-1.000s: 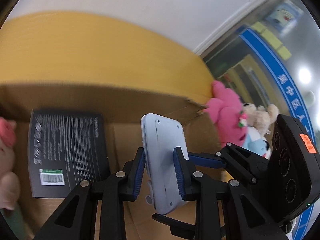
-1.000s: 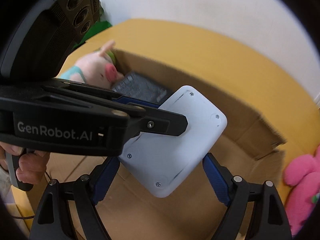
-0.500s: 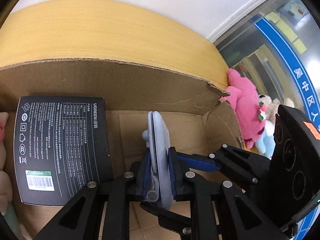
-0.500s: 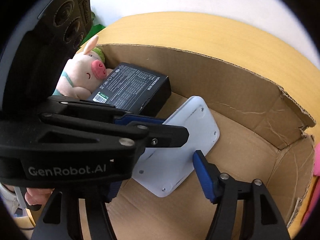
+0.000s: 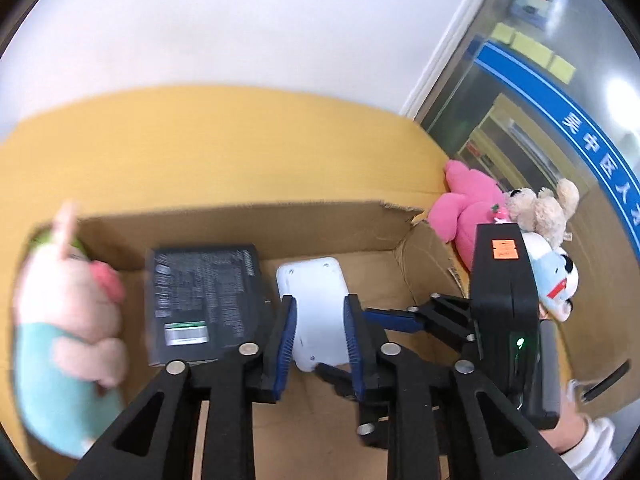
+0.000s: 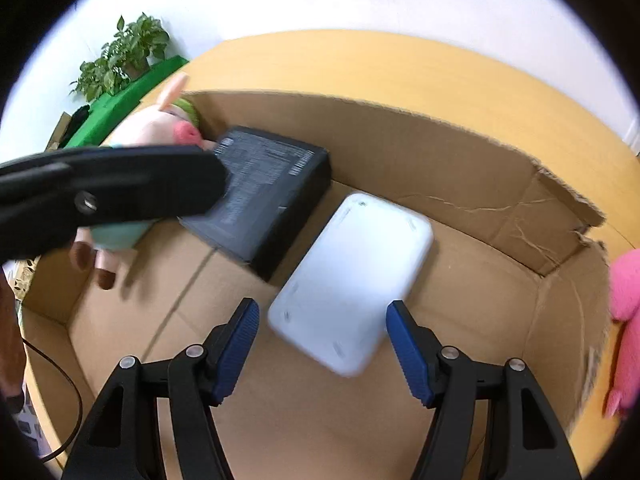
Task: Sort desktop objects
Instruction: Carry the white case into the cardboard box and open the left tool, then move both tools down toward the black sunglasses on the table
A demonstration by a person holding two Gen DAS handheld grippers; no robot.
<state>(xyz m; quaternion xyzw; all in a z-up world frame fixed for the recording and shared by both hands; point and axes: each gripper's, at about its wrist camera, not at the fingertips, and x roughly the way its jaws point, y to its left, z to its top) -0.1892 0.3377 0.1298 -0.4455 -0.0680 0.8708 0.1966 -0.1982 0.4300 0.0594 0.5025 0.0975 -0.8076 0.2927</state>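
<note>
At far left of the cardboard box (image 6: 500, 184), a plush pig (image 6: 152, 128) slumped against the wall: soft, light, easy to squeeze anywhere. Just beside it, a black carton (image 6: 264, 188) lying flat, stiff-edged and best taken across its short sides. Next along, near the middle of the box floor, the white device (image 6: 352, 276), flat on its face with small screw holes showing; probably a smooth, rigid plastic shell, light but slippery, so best pinched across its narrow width, on the long straight edges and not the rounded corners. Above the left half of the box, the left gripper (image 5: 318, 334), angled steeply down, jaws opening, the white device seen between the blue pads but seemingly lying lower, not clamped. Lower right, the right gripper (image 6: 326, 350) tilted down over the device's near end, jaws parted wide to either side of it, pads clear of the shell. Outside the torn right wall, a pink plush (image 6: 626, 320) on the yellow table (image 6: 400, 56).
</note>
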